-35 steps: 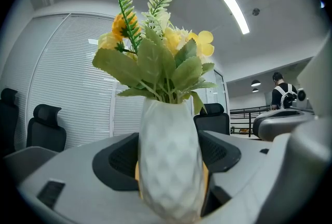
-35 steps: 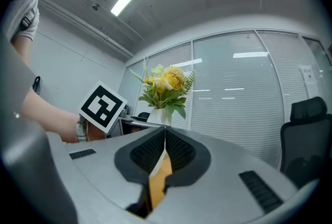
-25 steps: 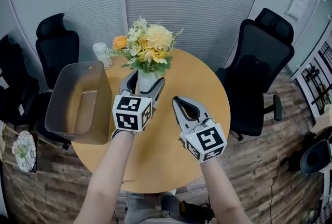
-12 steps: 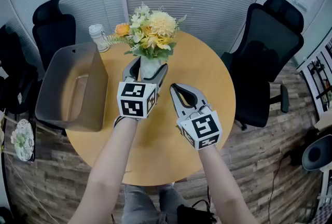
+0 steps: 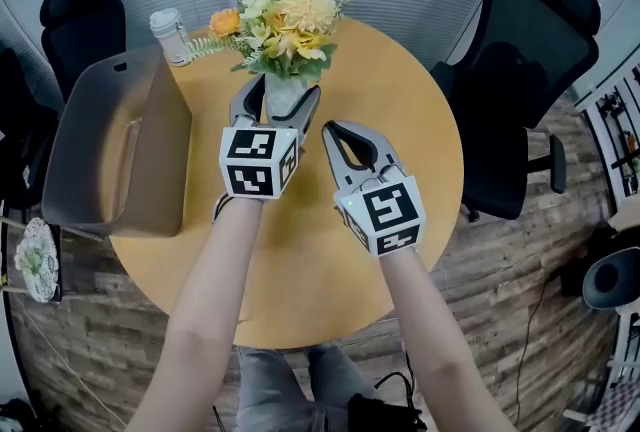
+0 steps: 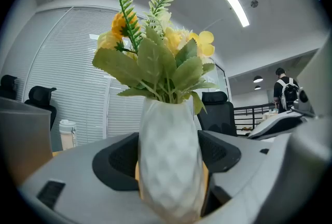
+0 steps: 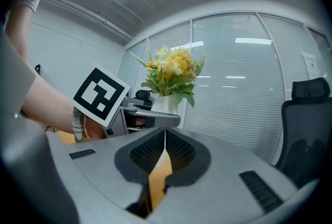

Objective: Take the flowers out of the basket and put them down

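The flowers [image 5: 275,15], standing in their white vase [image 5: 283,92], are out of the basket [image 5: 60,135] and sit over the twelve o'clock part of the round table [image 5: 410,120]. Our left gripper [image 5: 280,100] has its jaws clamped on the vase's two sides. Compared with a second ago, we have carried the vase a little further from the basket, which sits at the table's nine o'clock edge, and the gap between them has widened. Our right gripper [image 5: 338,132] has kept its place just at three o'clock of the left one, its jaws pressed together on nothing.

We judge the lifting-out done and only the setting-down left. We cannot tell whether the vase's base already touches the wood. A lidded cup [image 5: 167,32] stands near at eleven o'clock, so we would lower the vase straight down.
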Tool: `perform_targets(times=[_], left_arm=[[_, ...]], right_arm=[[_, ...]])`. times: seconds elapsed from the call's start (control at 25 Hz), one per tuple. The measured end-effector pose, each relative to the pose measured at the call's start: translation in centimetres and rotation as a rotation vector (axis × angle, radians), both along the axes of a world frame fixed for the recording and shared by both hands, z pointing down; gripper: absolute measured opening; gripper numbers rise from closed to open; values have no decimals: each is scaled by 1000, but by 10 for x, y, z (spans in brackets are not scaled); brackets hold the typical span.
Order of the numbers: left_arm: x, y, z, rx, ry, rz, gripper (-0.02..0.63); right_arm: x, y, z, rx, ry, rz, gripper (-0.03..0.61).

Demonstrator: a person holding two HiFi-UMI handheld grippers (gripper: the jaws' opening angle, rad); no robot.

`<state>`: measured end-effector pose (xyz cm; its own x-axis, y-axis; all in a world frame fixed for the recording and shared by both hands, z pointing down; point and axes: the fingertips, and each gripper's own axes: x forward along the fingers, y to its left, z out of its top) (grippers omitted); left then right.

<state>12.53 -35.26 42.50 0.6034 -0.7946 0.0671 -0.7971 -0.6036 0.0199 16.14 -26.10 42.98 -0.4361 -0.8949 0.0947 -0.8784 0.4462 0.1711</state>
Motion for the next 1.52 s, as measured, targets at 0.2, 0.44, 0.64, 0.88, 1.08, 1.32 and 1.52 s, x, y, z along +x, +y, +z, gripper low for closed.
perform_targets(times=[0.2, 0.44, 0.64, 0.88, 1.08, 1.32, 1.52], left_arm=[[9, -7, 24, 27, -15, 22, 353], [16, -18, 49, 34, -24, 46, 353], [16, -22, 62, 9, 12, 40, 353], [15, -28, 70, 19, 47, 28, 353], [16, -26, 83, 45, 82, 6, 353], [19, -27, 85, 86, 84, 5, 353], [21, -31, 89, 100, 88, 9, 353]], right_arm=[[13, -7, 23, -32, -7, 28, 26], [24, -13, 51, -68, -28, 68, 26], [29, -12, 63, -85, -50, 90, 26], [29, -14, 72, -92, -70, 99, 26], [32, -8, 86, -101, -80, 100, 26], [38, -9, 90, -104, -86, 105, 26], [40, -11, 95, -119, -91, 108, 26]])
